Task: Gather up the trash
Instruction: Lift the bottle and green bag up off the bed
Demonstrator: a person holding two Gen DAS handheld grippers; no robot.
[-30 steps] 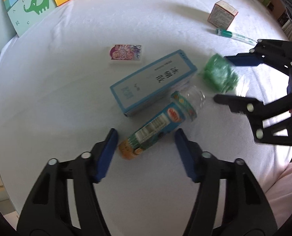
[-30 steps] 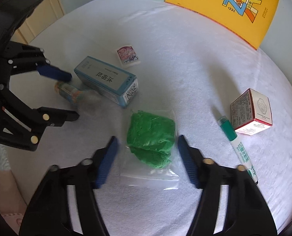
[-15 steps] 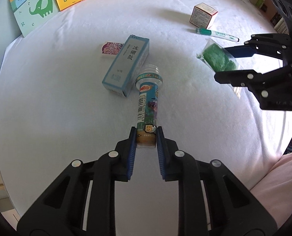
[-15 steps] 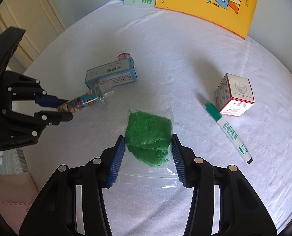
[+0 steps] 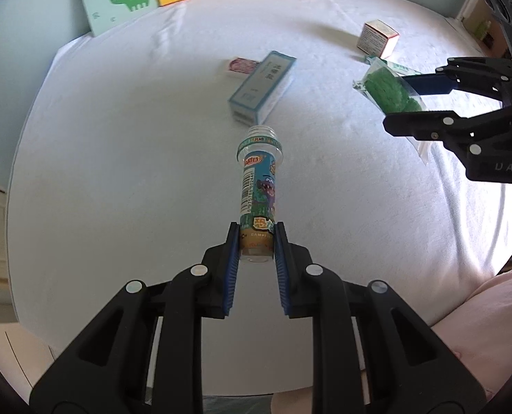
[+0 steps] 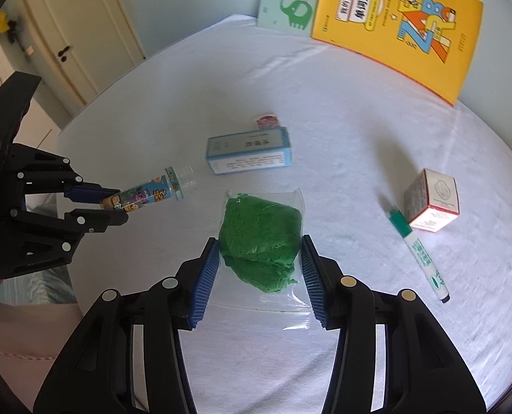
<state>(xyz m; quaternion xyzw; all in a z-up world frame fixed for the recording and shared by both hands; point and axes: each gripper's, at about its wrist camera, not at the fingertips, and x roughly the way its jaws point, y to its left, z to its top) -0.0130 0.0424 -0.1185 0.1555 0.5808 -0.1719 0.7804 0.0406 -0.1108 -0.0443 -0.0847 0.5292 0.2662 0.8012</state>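
Observation:
My left gripper [image 5: 256, 241] is shut on the base of an empty plastic bottle [image 5: 260, 186] with a colourful label and holds it off the white table, mouth pointing away; it also shows in the right wrist view [image 6: 145, 198]. My right gripper [image 6: 260, 258] is shut on a clear bag of green stuff [image 6: 261, 238] and holds it above the table; the bag also shows in the left wrist view [image 5: 390, 89].
On the white table [image 5: 118, 172] lie a blue-and-white carton [image 6: 249, 151], a small pink packet [image 6: 267, 121], a red-and-white box [image 6: 432, 200] and a green marker [image 6: 420, 252]. Books [image 6: 394, 24] lean at the back wall. A door [image 6: 83, 34] is at left.
My left gripper closed on the bottle's base and lifted it away from the carton. My right gripper closed on the green bag and raised it off the table.

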